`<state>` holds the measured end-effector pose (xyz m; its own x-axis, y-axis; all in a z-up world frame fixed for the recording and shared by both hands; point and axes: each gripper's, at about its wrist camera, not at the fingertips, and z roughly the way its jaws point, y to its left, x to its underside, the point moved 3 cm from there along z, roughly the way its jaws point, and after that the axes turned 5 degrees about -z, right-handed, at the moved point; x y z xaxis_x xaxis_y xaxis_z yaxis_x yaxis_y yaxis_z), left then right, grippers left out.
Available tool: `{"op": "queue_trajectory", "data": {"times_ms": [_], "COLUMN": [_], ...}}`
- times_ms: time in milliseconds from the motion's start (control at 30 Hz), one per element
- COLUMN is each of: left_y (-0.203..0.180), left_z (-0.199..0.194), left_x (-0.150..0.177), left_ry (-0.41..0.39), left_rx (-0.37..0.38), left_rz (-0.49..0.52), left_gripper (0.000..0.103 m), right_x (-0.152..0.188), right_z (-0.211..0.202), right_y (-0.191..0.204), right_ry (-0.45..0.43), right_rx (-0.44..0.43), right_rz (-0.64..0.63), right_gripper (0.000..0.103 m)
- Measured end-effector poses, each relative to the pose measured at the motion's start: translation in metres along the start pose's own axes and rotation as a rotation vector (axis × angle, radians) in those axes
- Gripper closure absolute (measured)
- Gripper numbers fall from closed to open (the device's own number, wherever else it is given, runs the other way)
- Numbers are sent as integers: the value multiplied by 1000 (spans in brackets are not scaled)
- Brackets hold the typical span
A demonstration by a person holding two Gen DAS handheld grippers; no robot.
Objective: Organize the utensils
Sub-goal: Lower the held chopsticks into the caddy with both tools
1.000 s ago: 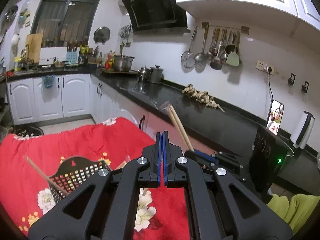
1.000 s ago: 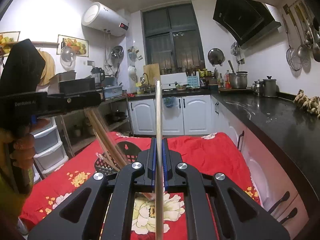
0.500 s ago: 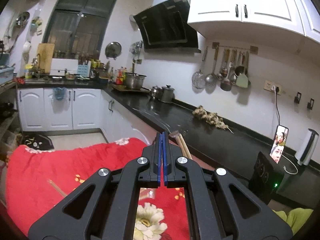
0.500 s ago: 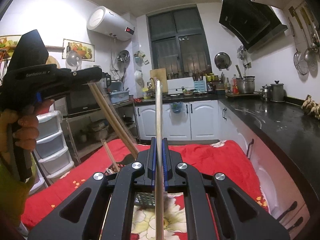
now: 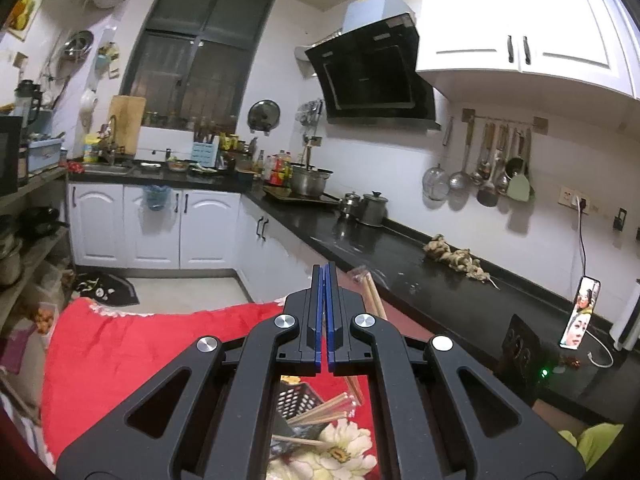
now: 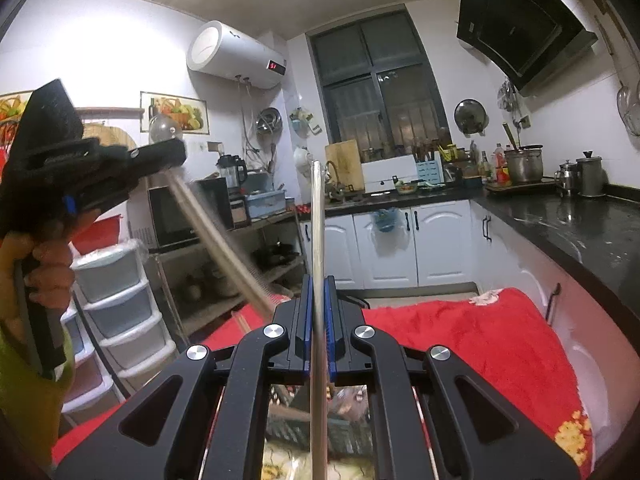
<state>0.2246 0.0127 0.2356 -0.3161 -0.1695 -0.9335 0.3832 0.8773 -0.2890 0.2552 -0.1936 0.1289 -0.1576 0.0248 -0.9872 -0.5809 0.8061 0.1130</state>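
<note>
A: What is held by the right gripper [image 6: 319, 320]?
B: A single chopstick [image 6: 318, 240] is clamped between its blue pads [image 6: 306, 320]. It is kept upright, with its tip shown against the far window and its lower end hidden below the frame.

A: And the left gripper [image 5: 324, 316]?
B: In its own view the pads [image 5: 318, 316] are pressed together with no gap seen. Two wooden sticks [image 5: 372, 294] are seen just right of the fingers. From the right wrist view the left gripper [image 6: 160, 156] is seen at the far left, gripped by a hand [image 6: 44, 256], and a blurred bundle of sticks [image 6: 216, 240] is seen slanting down from its nose. Whether those are pinched there cannot be told.

A: Where is the basket [image 5: 296, 402]?
B: It is seen through the frame of the left gripper, low and near, set on the red flowered cloth [image 5: 132, 344]. It is black and perforated. Several chopsticks [image 5: 320, 414] are lying across it at a slant. In the right wrist view it [image 6: 288, 428] is glimpsed dimly below the gripper.

A: What is around them?
B: A black counter [image 5: 400, 276] is run along the right side, with pots [image 5: 372, 208] at its far end and a phone [image 5: 582, 312] propped near. White cabinets [image 6: 400, 240] are set under the far window.
</note>
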Motion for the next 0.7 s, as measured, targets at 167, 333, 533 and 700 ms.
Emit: {"op": "queue_trajectory", "data": {"times_ms": [167, 333, 533, 700], "left_y": [18, 32, 48, 58], "left_z": [0, 4, 10, 15], "left_x": [-4, -2, 4, 9], "left_ry": [3, 17, 37, 56], "left_rx": [-28, -54, -77, -92], "left_rz": [-11, -18, -33, -46], "left_gripper": [103, 103, 103, 103], "right_x": [-5, -2, 5, 5], "right_z": [24, 39, 52, 58], "right_y": [-11, -24, -30, -31], "right_ry": [-26, -31, -37, -50], "right_rx": [16, 50, 57, 50], "right_rz": [44, 76, 86, 86], "right_gripper": [97, 97, 97, 97]}}
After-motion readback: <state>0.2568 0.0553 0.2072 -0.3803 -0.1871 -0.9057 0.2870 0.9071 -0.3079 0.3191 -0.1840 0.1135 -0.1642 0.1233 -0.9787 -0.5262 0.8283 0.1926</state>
